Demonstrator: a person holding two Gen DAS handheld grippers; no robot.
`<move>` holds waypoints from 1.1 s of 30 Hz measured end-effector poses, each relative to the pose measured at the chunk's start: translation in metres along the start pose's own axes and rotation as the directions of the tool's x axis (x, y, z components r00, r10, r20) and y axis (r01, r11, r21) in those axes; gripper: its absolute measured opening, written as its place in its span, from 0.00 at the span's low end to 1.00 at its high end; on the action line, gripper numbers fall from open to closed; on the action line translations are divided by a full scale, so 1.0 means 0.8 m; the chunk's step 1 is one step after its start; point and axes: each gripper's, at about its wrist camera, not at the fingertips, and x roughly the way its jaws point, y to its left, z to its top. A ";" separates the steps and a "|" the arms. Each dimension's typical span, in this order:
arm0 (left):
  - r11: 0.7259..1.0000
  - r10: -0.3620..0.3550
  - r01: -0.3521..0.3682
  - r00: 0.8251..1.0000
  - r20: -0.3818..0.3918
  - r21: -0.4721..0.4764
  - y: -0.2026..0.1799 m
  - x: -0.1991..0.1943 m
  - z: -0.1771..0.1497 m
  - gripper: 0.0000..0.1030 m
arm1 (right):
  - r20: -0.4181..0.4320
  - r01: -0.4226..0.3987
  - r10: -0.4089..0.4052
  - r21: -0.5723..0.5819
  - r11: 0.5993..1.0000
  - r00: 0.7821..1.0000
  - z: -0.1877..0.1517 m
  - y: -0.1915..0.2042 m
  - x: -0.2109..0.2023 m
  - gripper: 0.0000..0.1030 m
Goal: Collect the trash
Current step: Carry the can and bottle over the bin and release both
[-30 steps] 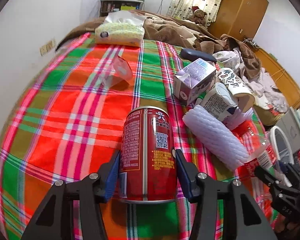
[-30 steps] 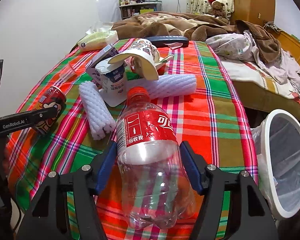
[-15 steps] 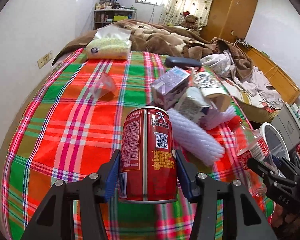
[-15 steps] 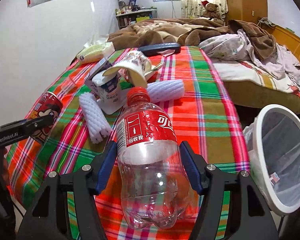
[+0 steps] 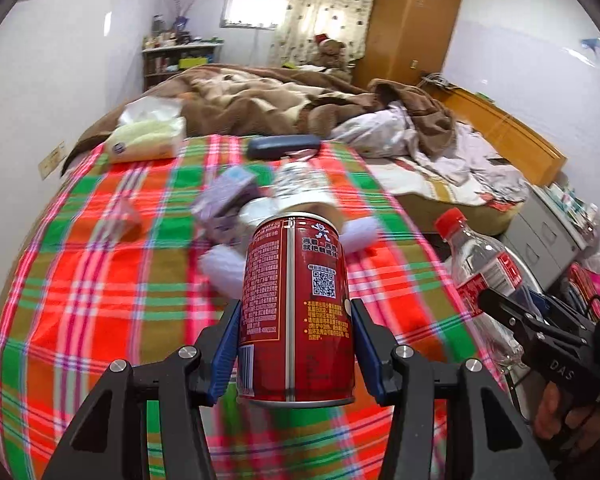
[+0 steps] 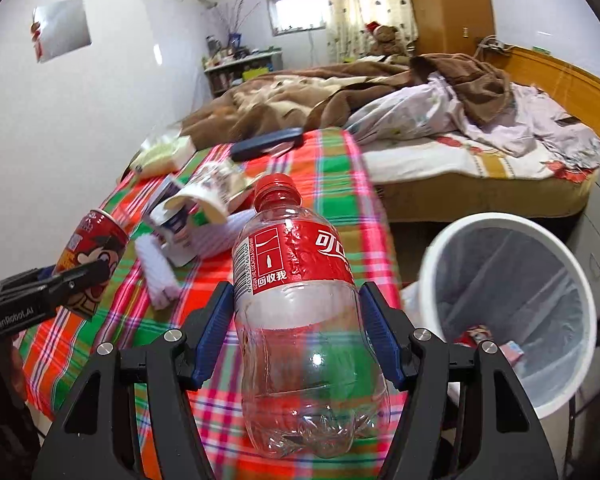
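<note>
The left tool [image 5: 296, 354] is clenched on a red can [image 5: 296, 312], its blue pads pressing the can's lower half, and the can is upright and lifted clear of the plaid bedspread [image 5: 100, 280]. The right tool [image 6: 300, 344] is clamped on an empty plastic bottle [image 6: 300, 320] with a red cap and label, gripped at the waist just under the label, also off the bed. The white trash bin [image 6: 572, 280] stands on the floor just beside the bed's edge, to the right of the bottle, lined with a bag and already holding some scraps at the bottom.

Both items look ready to be carried over the bin, so the 2 drops are the likely next step. The risks as I judge them:

- The bottle is thin and crumpled, so it could flex and slip from the pads if swung quickly.
- The can is held low, so it could tip out of the grip if the tool rolls.
- The bin mouth is tilted and light; a release near the rim could bounce the piece out or nudge the bin.
- The 2 tools converging on 1 opening could collide.

A paper cup [image 6: 204, 196], cartons and foam sleeves [image 6: 158, 276] remain on the bedspread.
</note>
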 end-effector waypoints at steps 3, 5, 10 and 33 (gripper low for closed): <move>0.999 -0.016 0.016 1.000 0.005 0.036 -0.028 0.004 0.004 0.51 | 0.014 0.019 -0.020 0.021 1.000 1.000 0.001 -0.017 -0.009 0.64; 0.998 -0.040 0.040 0.999 0.004 0.055 -0.047 0.007 0.007 0.51 | 0.020 0.035 -0.035 0.034 0.999 0.999 0.001 -0.029 -0.013 0.64; 0.991 -0.089 0.088 0.996 0.001 0.102 -0.093 0.015 0.012 0.51 | 0.033 0.077 -0.079 0.073 0.994 0.996 -0.001 -0.059 -0.025 0.64; 0.912 -0.257 0.306 0.945 -0.203 0.273 -0.299 0.129 0.005 0.51 | -0.100 0.271 -0.257 0.175 0.947 0.961 -0.018 -0.208 -0.020 0.64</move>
